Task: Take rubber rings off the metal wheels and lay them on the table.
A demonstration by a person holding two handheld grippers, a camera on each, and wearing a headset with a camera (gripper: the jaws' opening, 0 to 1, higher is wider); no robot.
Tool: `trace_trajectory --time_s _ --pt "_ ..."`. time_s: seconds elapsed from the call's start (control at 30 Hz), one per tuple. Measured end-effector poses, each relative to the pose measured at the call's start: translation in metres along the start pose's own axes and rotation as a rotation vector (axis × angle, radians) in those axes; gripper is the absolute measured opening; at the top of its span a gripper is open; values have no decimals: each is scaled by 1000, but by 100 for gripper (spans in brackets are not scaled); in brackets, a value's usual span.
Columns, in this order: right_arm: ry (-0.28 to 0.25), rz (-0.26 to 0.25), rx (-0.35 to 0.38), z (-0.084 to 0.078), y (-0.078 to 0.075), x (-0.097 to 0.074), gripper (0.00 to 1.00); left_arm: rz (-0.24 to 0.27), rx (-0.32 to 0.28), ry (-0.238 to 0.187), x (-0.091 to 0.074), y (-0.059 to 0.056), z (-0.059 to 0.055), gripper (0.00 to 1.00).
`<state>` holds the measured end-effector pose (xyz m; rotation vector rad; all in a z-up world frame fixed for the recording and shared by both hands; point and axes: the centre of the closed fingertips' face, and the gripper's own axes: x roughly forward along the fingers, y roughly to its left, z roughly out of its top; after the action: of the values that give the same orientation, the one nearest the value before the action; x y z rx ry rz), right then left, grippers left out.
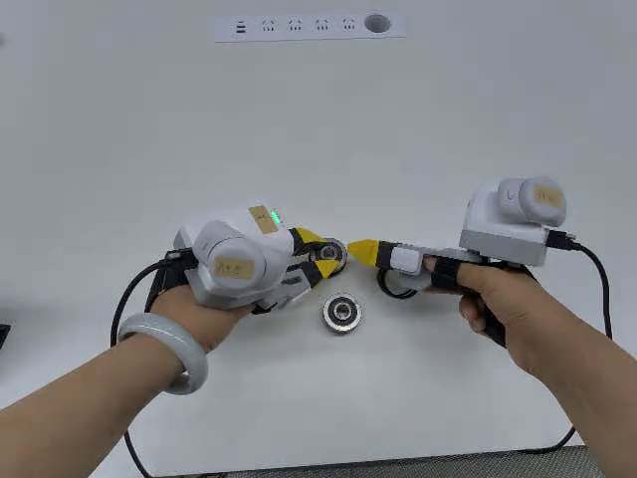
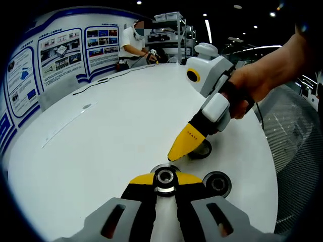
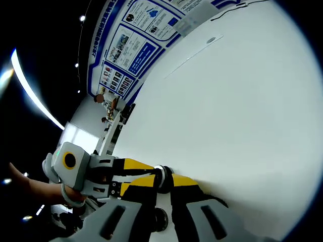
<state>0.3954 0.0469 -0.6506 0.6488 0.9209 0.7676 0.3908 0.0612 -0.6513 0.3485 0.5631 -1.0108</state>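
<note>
**Ring removal at a held wheel: a two-handed peel**

Desk point(image 1: 418, 139): white and broad, carrying all the work near its front edge.

Left tongs point(image 1: 318, 259): clenched on a metal wheel point(image 2: 165, 178), gripping it across its face just above the desk with the hub toward the other hand.

Right tongs point(image 1: 360, 251): drawn together into a single yellow wedge whose tip meets the rim of the held wheel. Whether any rubber is nipped between them cannot be told.

Second metal wheel point(image 1: 341, 312): lies flat on the desk just in front of the two tips, with a dark band around its edge that is probably a ring not yet removed.

Loose rubber ring point(image 1: 382, 286): a black loop on the desk under the right tongs, judged to be already off its wheel.

Technique for the step in hand: the left grip should stay firm and square so that the wheel cannot twist. The right tip should catch the rubber lip alone, not the metal, and lift it off the rim at one spot. It should then work round the edge until the ring is free. The freed ring belongs beside the loose one, clear of the waiting wheel.
</note>
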Motion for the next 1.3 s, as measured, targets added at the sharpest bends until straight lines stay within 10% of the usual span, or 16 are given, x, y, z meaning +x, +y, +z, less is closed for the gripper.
trace_trajectory --time_s 1.3 --pt "47 54 100 -8 -1 2 10 -6 -1 -9 0 0 -1 14"
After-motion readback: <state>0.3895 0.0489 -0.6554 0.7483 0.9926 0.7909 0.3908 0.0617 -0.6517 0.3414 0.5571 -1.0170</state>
